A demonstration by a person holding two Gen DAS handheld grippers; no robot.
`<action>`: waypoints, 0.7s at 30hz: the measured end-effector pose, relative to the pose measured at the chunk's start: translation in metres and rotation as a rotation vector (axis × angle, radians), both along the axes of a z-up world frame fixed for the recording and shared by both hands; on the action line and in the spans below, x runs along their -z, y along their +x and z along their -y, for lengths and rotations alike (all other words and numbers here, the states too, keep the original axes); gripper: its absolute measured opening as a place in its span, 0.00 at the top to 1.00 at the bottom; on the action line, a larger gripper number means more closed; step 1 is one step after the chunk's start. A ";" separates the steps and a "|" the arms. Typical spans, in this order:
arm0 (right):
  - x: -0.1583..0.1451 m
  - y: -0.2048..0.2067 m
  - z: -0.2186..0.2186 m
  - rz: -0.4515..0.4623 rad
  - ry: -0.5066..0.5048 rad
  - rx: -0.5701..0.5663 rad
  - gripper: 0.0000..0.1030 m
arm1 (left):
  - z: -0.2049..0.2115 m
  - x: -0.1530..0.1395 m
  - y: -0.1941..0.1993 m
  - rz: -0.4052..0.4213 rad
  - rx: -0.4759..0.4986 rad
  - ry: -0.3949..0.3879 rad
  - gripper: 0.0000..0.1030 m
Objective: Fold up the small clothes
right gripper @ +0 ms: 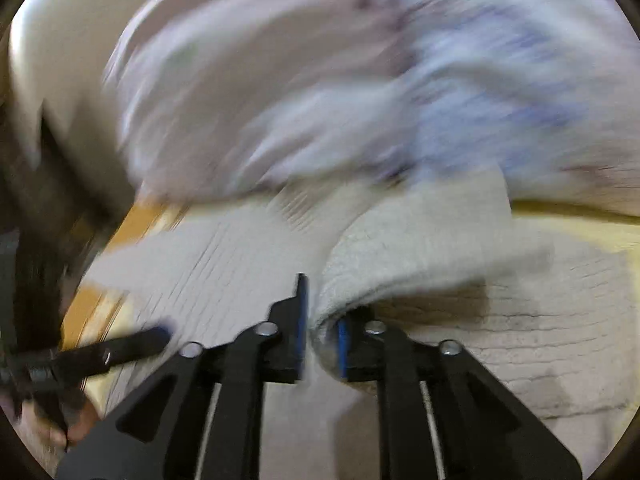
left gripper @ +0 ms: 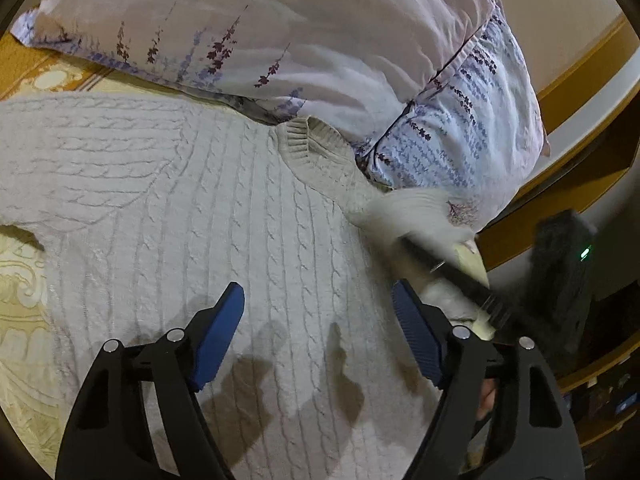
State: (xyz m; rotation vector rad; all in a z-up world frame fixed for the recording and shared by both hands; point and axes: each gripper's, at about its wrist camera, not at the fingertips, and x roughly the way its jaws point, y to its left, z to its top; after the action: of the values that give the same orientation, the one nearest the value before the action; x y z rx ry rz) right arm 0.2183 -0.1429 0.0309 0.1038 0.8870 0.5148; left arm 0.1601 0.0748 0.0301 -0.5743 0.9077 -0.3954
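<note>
A cream cable-knit sweater [left gripper: 224, 216] lies spread on the bed, its ribbed collar [left gripper: 304, 140] toward the pillow. My left gripper [left gripper: 318, 300] is open and empty just above the sweater's body. My right gripper [right gripper: 322, 320] is shut on a fold of the sweater's sleeve [right gripper: 412, 248], lifting it over the body; this view is motion-blurred. The right gripper also shows in the left wrist view [left gripper: 460, 276], blurred, with the sleeve [left gripper: 412, 212] in it. The left gripper shows at the left edge of the right wrist view [right gripper: 120, 348].
A large floral pillow [left gripper: 320, 40] lies right behind the sweater, touching the collar. The yellow patterned bedspread [left gripper: 24, 292] shows at the left. A wooden bed frame [left gripper: 580, 64] runs along the right. The pillow also fills the top of the right wrist view [right gripper: 360, 80].
</note>
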 end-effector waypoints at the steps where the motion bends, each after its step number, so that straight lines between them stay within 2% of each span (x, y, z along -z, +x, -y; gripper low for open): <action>1: 0.006 -0.002 -0.004 -0.021 -0.004 -0.018 0.69 | 0.001 0.002 0.002 -0.012 0.004 -0.012 0.29; 2: 0.011 -0.006 -0.002 -0.036 0.005 -0.022 0.61 | 0.003 0.003 0.003 -0.021 0.009 -0.022 0.29; 3: 0.012 -0.010 0.003 -0.044 0.018 -0.017 0.58 | 0.006 0.005 0.006 -0.029 0.018 -0.032 0.31; 5: 0.009 -0.020 0.017 -0.042 0.059 -0.001 0.57 | 0.014 0.008 0.010 -0.052 0.036 -0.027 0.32; 7: -0.003 -0.037 0.034 0.026 0.055 0.017 0.53 | 0.020 0.011 0.014 -0.070 0.048 -0.038 0.32; 9: -0.011 -0.041 0.048 0.064 0.059 0.062 0.42 | 0.023 0.013 0.020 -0.080 0.046 -0.045 0.32; 11: -0.008 -0.029 0.052 0.012 0.071 0.096 0.41 | 0.026 0.016 0.023 -0.091 0.036 -0.044 0.32; 13: 0.000 -0.013 0.056 -0.072 0.140 0.112 0.41 | 0.026 0.018 0.023 -0.096 0.027 -0.056 0.32; 16: 0.002 0.013 0.045 -0.092 0.188 0.122 0.54 | 0.019 0.019 0.019 -0.096 0.013 -0.055 0.32; 18: 0.009 0.033 0.027 -0.150 0.222 0.116 0.78 | 0.013 0.019 0.019 -0.101 -0.006 -0.048 0.32; 20: 0.011 0.038 0.020 -0.160 0.244 0.112 0.87 | 0.011 0.019 0.023 -0.108 -0.009 -0.059 0.32; 21: 0.011 0.040 0.017 -0.149 0.239 0.112 0.87 | 0.012 0.018 0.026 -0.108 -0.004 -0.069 0.32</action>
State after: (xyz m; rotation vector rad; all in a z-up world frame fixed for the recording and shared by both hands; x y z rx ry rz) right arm 0.2579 -0.1600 0.0203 0.4124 0.9564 0.5111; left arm 0.1859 0.0632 0.0120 -0.6659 0.9993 -0.3961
